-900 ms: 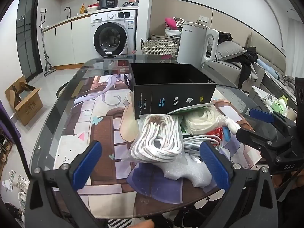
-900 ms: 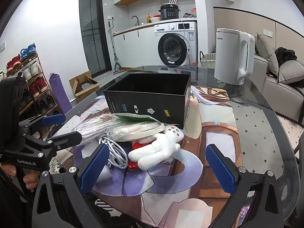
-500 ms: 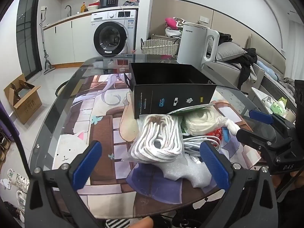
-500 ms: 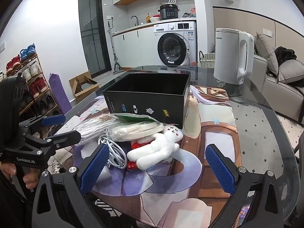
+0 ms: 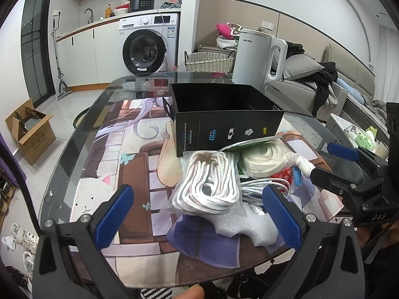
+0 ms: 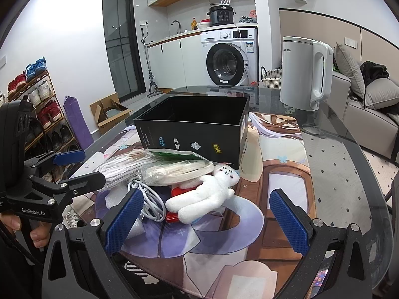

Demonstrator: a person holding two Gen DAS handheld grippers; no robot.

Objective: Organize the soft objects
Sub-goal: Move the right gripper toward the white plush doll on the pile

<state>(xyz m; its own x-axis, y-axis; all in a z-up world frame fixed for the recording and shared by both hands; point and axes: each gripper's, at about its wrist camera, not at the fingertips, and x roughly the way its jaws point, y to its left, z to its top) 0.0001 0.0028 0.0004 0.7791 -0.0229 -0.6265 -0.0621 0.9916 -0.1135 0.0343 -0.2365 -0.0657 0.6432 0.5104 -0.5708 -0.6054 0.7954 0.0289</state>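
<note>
nothing has shifted much since the earlier frames; both grippers hang in about the same spots over the near edge of the glass table (image 5: 74, 144). left gripper (image 5: 197, 208) has its jaws spread wide, empty, with the bag of white rope (image 5: 212, 182) at its 12 o'clock. behind the bag, at 12, stands the open black box (image 5: 224, 124). at 1 o'clock lie a second bag of cream cord (image 5: 261, 157) and a white cable (image 5: 264, 186), on a foam sheet (image 5: 249, 221). right gripper (image 6: 208, 218) also has its jaws spread, gripping nothing; the white plush toy (image 6: 202, 194) lies at its 12 o'clock, touching the cable. a white kettle (image 6: 306, 72) stands at 1 o'clock, well apart.
</note>
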